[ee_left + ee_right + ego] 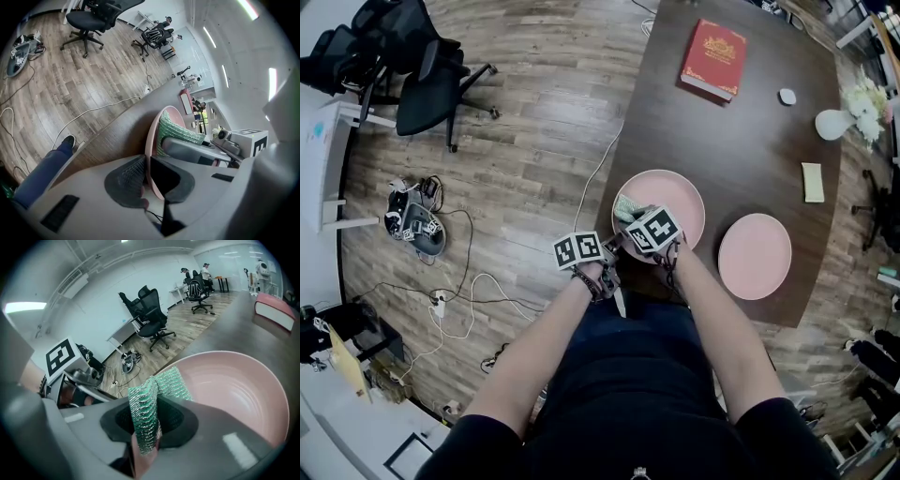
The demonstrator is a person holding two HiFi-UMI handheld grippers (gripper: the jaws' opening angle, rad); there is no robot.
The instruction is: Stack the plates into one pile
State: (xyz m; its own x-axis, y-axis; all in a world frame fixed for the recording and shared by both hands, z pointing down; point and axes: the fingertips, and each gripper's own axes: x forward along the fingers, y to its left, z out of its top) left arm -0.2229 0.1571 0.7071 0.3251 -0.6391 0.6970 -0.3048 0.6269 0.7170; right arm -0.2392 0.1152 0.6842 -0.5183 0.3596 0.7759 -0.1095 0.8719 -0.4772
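**Grips.** The left gripper is clenched on the rim of the held pink plate, which sits edge-on between the pads. The right gripper is clamped on a green scouring cloth. A strip of pink shows under the cloth, so the rim looks pinched in with it, but I can't be certain.

**Position.** The held plate is at the centre of the head view, at the lower-left edge of the dark table. I cannot tell whether it is lifted clear of the top. The second pink plate lies flat to its right, just beside it and not touching.

**Risks (judgement):**
- Both grips sit close together on the near rim and the far side is unsupported, so the plate may droop or pivot.
- The cloth is a soft layer between pad and smooth rim, so the right grip may slide.
- The grip point is right at the table edge with wood floor beyond, so a slip there drops the plate.
- If the cloth is carried along, it could be trapped between the plates and the pile would sit uneven.
- If the plate arrives tilted, its leading rim strikes the second plate and chips or shoves it.

**Writing.**
- The red book, upper right, has a gold ornament, but its lettering is too small to read.
- The yellow note shows nothing legible.
- The marker cubes carry black-and-white square codes only.
- No brand is visible on the plates.
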